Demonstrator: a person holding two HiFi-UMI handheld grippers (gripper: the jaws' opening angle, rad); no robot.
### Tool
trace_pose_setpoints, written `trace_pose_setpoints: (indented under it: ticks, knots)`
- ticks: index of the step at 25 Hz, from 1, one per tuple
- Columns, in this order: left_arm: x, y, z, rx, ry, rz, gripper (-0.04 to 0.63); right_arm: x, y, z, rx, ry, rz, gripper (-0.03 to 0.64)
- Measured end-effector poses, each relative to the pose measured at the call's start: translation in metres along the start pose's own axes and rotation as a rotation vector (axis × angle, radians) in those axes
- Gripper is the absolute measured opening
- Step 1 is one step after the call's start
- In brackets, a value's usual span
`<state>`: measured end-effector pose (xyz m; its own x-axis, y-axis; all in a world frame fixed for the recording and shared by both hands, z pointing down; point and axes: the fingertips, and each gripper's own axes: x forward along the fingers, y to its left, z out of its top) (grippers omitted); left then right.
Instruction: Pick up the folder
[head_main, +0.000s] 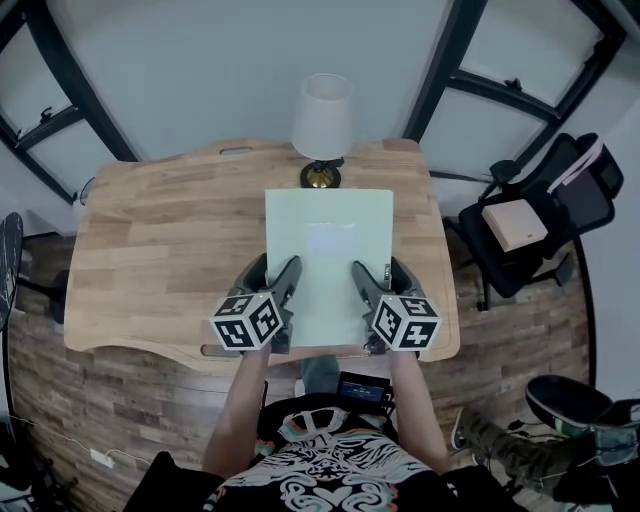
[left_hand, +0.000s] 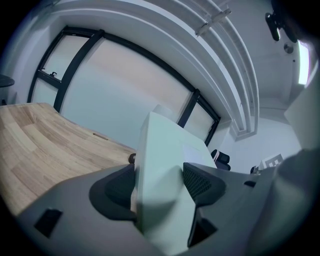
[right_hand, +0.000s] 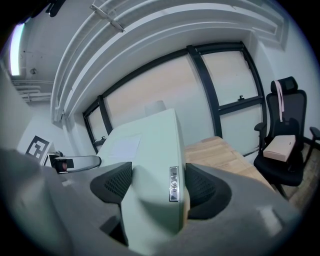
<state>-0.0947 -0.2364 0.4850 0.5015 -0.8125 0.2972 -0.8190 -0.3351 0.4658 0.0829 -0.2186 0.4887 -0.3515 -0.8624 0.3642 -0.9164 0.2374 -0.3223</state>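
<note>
Head view: we clamp the green folder (head_main: 328, 290) by its near side edges in left gripper (head_main: 276, 267) and right gripper (head_main: 377, 268); its white label (head_main: 331, 238) is unreadable; a box (head_main: 514, 224) sits on the right chair (head_main: 565, 190).

You face a wood desk (head_main: 150, 250) with a lamp (head_main: 322, 118); a black chair (head_main: 555, 205) holds what may be a box (head_main: 514, 224).
</note>
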Motion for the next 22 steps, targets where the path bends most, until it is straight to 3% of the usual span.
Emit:
trace_pose_setpoints:
  ticks: [22]
  knots:
    - [0.002,0.010,-0.002,-0.017,0.004,0.011,0.288,0.008,0.004,-0.001,-0.026,0.013,-0.005,0.328]
